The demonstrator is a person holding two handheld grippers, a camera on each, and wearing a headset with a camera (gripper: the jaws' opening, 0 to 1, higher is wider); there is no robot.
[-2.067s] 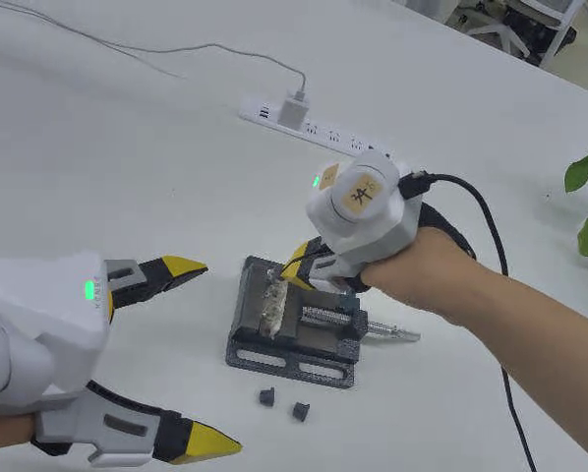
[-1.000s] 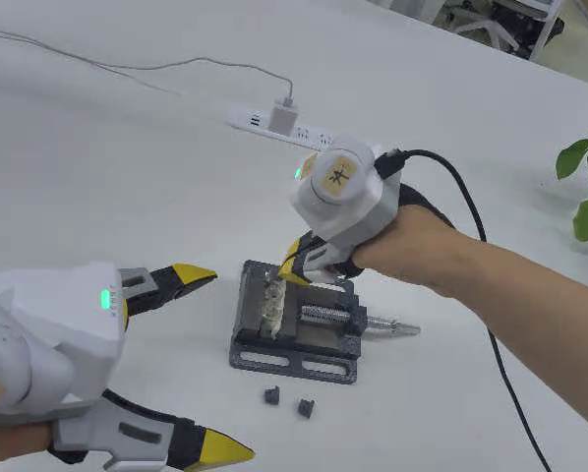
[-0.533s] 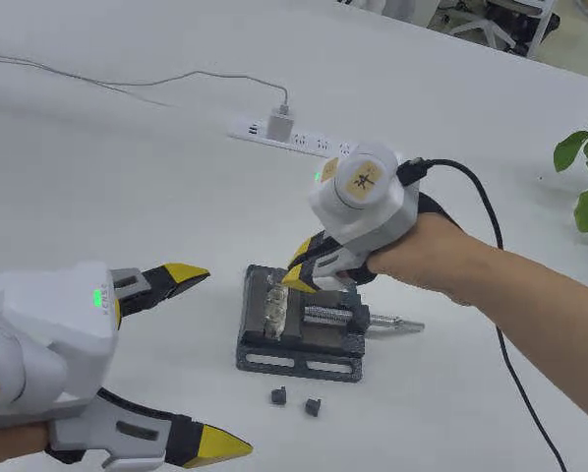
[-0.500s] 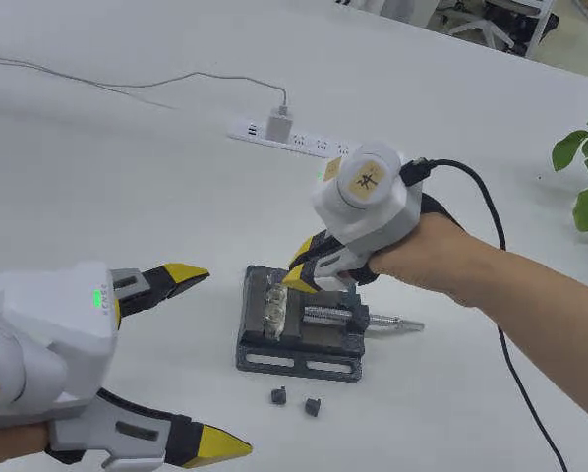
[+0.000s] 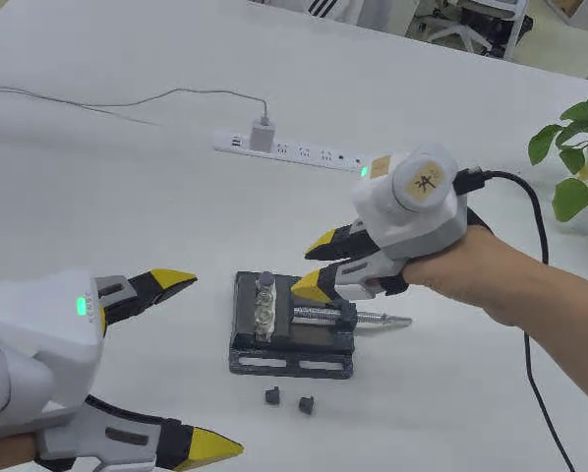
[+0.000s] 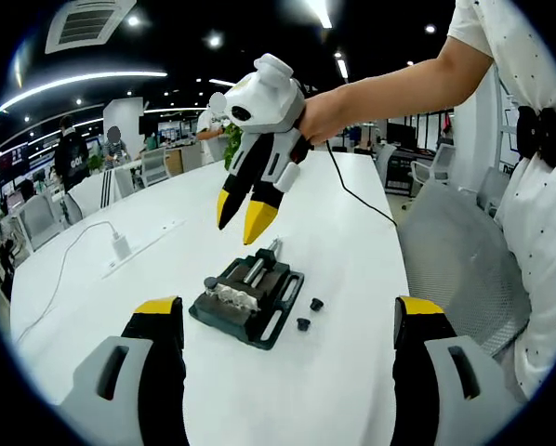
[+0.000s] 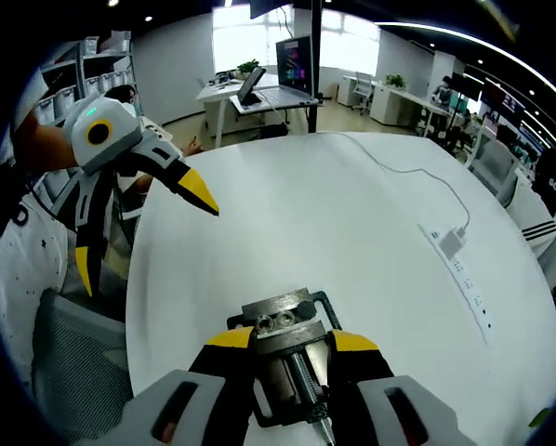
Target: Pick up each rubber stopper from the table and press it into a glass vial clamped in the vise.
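A dark vise (image 5: 292,342) stands mid-table with a row of glass vials (image 5: 264,307) clamped in it. The far vial seems capped by a dark stopper. Two black rubber stoppers (image 5: 271,396) (image 5: 306,403) lie just in front of the vise. My right gripper (image 5: 316,266) hovers above the vise's right side, open, nothing between its fingers. My left gripper (image 5: 196,365) is wide open at the lower left, well clear of the vise. From the left gripper (image 6: 287,307) I see the vise (image 6: 250,297), both stoppers (image 6: 316,304) and the right gripper (image 6: 241,216). The right gripper (image 7: 291,340) looks down at the vise (image 7: 283,358).
A white power strip (image 5: 304,153) with a plugged charger and cable lies at the back. The vise's screw handle (image 5: 381,321) sticks out to the right. A potted plant (image 5: 569,147) stands at the right edge. A black cable trails from the right gripper.
My right gripper has lifted off the vials and drawn back to the right, its jaws now slightly apart. The left gripper keeps its place; the head camera has shifted.
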